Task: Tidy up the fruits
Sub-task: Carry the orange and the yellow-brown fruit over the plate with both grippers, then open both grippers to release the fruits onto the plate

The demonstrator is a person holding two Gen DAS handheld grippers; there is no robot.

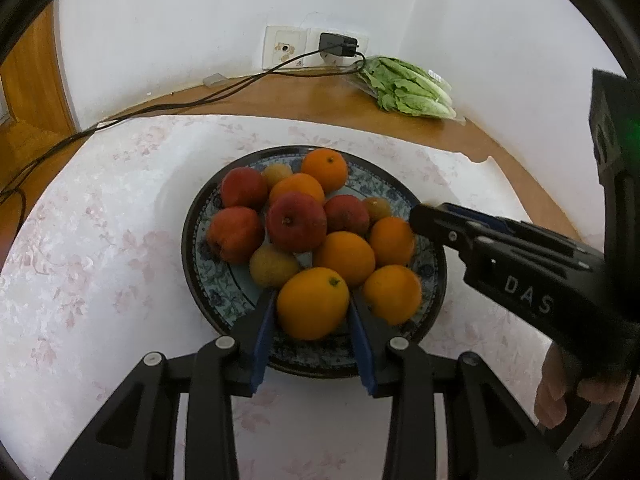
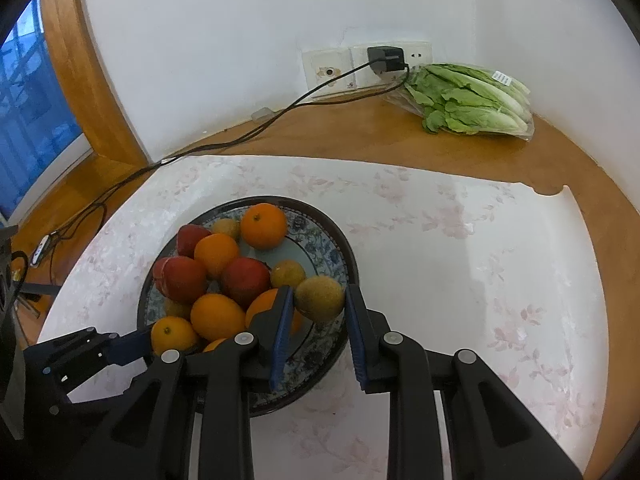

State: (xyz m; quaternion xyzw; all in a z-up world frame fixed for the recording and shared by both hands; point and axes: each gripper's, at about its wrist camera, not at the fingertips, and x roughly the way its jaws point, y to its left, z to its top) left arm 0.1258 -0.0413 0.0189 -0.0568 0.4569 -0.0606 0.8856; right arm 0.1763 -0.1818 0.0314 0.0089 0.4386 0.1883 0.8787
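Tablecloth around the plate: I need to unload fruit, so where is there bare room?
Free: tablecloth right of the plate, up to the bare wood before the lettuce; also a strip left of the plate, short of the cable. Crowded: the plate itself.

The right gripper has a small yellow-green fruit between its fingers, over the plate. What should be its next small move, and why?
Probably lift straight up a little. The right gripper has its pads closed on the yellow-green fruit, which sits low by the rim of the plate, close beside an orange. Rising first should clear the neighbours before carrying it sideways. The left gripper holds another orange nearby.
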